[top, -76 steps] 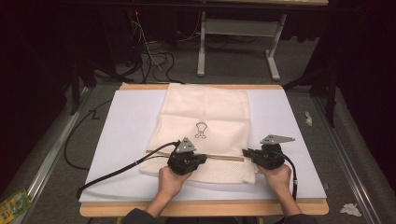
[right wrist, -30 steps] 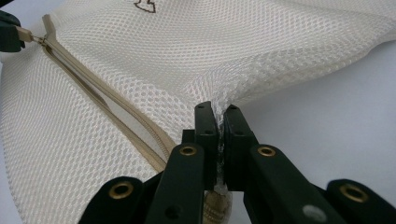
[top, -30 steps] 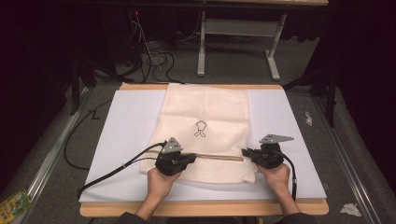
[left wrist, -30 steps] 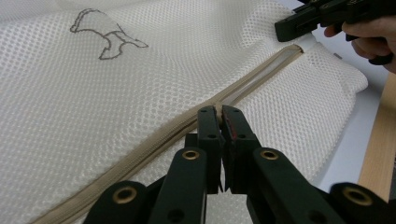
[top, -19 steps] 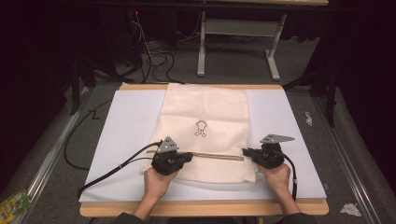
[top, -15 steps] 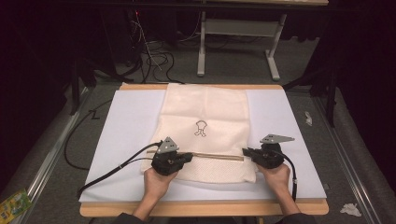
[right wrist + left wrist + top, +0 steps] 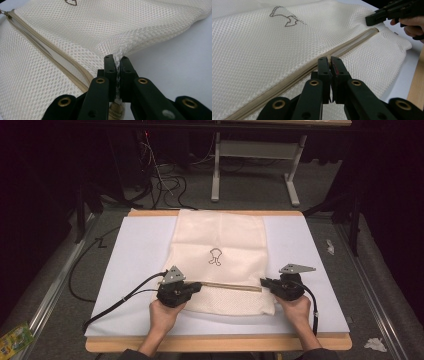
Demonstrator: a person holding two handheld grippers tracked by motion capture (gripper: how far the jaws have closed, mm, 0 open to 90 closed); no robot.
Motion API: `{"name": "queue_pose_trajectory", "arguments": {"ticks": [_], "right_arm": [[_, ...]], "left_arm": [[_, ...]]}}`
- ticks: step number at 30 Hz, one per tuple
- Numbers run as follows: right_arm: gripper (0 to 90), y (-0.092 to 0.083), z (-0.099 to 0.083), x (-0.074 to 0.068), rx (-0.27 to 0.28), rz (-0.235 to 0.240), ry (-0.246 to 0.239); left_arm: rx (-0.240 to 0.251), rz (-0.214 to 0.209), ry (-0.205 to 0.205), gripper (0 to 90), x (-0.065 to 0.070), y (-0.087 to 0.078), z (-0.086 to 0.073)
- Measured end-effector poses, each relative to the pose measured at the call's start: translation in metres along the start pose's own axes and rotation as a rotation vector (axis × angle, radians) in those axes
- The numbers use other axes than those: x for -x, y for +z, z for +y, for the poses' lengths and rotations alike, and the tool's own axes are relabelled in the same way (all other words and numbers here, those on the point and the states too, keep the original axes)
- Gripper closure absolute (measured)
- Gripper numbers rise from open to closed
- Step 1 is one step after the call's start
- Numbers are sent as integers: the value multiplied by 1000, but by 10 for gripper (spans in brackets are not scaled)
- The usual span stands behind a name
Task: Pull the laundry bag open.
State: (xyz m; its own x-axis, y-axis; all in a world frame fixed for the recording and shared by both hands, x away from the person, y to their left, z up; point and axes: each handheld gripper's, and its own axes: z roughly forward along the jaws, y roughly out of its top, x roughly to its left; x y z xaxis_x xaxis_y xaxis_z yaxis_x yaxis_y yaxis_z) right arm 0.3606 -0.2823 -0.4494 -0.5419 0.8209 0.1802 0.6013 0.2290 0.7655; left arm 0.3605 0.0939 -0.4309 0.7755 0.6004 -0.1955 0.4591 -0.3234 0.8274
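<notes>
Lying across the mesh bag (image 7: pixel 220 265) on the table (image 7: pixel 310 245), the zipper (image 7: pixel 232 286) is spanned left to right: its slider is clamped by the left gripper (image 7: pixel 330 60), and the bag's right end is pinched by the right gripper (image 7: pixel 118 58).

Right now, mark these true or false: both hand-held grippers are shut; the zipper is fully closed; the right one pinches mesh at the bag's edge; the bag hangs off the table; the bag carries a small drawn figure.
1. True: the left hand-held gripper and right hand-held gripper are shut.
2. False: the zipper gapes partly open.
3. True: it pinches the bag.
4. False: the bag lies flat on the table.
5. True: the figure sits mid-bag.
</notes>
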Motion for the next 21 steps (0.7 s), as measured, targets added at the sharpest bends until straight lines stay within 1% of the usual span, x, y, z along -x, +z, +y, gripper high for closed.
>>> {"name": "queue_pose_trajectory", "arguments": {"ticks": [12, 21], "right_arm": [[877, 0, 0, -1, -1, 1, -2], [877, -1, -1, 1, 0, 1, 0]], "left_arm": [[0, 2, 3, 870, -1, -2, 0], [15, 19, -10, 870, -6, -11, -3]]}}
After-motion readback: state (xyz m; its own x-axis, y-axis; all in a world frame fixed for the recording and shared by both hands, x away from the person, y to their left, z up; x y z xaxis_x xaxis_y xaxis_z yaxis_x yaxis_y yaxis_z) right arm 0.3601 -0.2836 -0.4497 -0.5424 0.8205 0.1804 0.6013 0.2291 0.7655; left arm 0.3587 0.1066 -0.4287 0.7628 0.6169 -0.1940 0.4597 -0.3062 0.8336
